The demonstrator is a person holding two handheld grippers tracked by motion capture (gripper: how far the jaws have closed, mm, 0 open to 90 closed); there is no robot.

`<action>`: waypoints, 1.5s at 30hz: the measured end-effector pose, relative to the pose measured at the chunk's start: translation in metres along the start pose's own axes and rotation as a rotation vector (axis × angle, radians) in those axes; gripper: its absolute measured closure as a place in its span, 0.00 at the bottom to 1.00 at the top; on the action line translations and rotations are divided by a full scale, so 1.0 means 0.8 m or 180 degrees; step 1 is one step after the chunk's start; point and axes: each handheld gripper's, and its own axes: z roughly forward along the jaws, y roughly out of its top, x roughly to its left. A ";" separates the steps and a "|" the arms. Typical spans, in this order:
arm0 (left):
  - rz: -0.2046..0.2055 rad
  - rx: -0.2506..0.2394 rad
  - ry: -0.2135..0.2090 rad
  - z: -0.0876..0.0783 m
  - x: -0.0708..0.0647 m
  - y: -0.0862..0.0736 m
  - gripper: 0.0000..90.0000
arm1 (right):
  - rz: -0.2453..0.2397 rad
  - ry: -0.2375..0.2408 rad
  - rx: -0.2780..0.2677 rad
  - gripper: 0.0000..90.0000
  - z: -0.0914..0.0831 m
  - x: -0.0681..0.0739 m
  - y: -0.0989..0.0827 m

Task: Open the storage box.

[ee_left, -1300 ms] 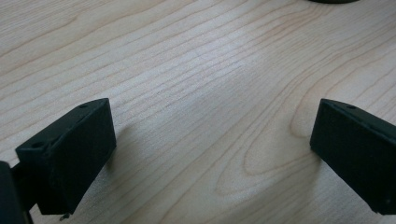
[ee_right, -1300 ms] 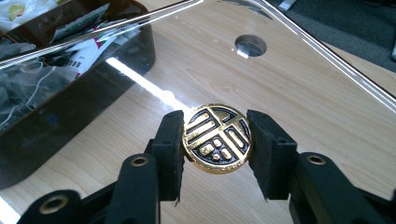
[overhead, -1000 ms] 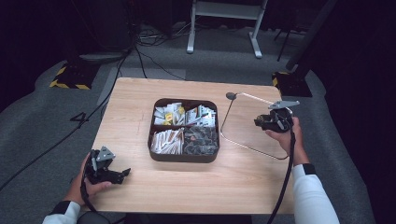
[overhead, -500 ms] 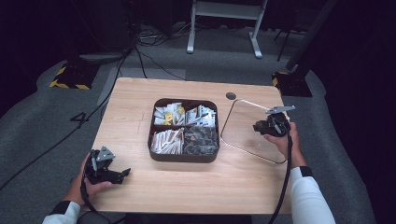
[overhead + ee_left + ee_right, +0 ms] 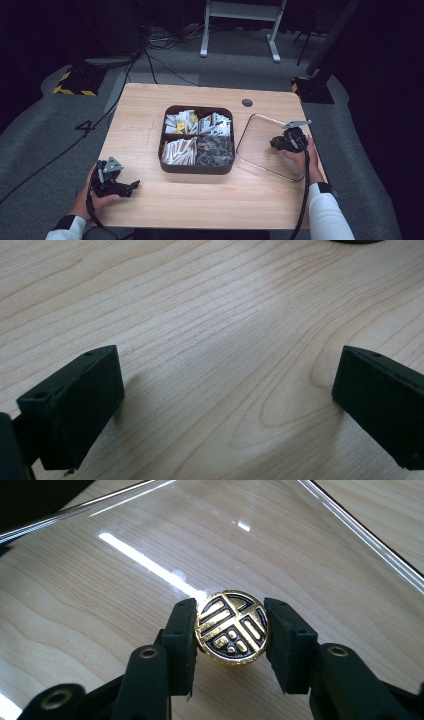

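Note:
A clear square lid [image 5: 260, 145] with a round gold knob [image 5: 231, 627] lies about flat on the table, just right of the dark four-part box [image 5: 197, 170]. My right gripper [image 5: 279, 143] is shut on that knob, one black pad [image 5: 181, 637] pressing on each side; the lid's pane [image 5: 300, 545] spreads out beneath it. The box holds packets and sticks in its compartments and stands uncovered. My left gripper [image 5: 131, 186] rests on the wood at the front left, its jaws wide apart over bare table [image 5: 227, 340].
A wooden table [image 5: 150, 110] bears everything; a small dark round grommet [image 5: 247, 102] sits near its far edge. Cables trail across the grey floor beyond, and a white stand [image 5: 240, 30] is at the back.
The right gripper has sunk with the lid, which went from tilted up off the table to lying low beside the box. The left gripper has stayed put.

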 end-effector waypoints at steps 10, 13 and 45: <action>0.0000 -0.0001 0.0000 0.000 0.000 0.000 0.00 | 0.0067 -0.0051 0.0060 0.65 0.011 -0.005 -0.012; 0.0000 -0.0001 -0.0001 0.000 0.000 0.000 0.00 | 0.0079 -0.0045 0.0032 0.65 0.012 -0.006 -0.014; 0.0004 -0.0004 -0.0022 0.001 0.001 0.001 0.00 | 0.0266 -0.0003 -0.0606 0.39 -0.040 -0.001 -0.020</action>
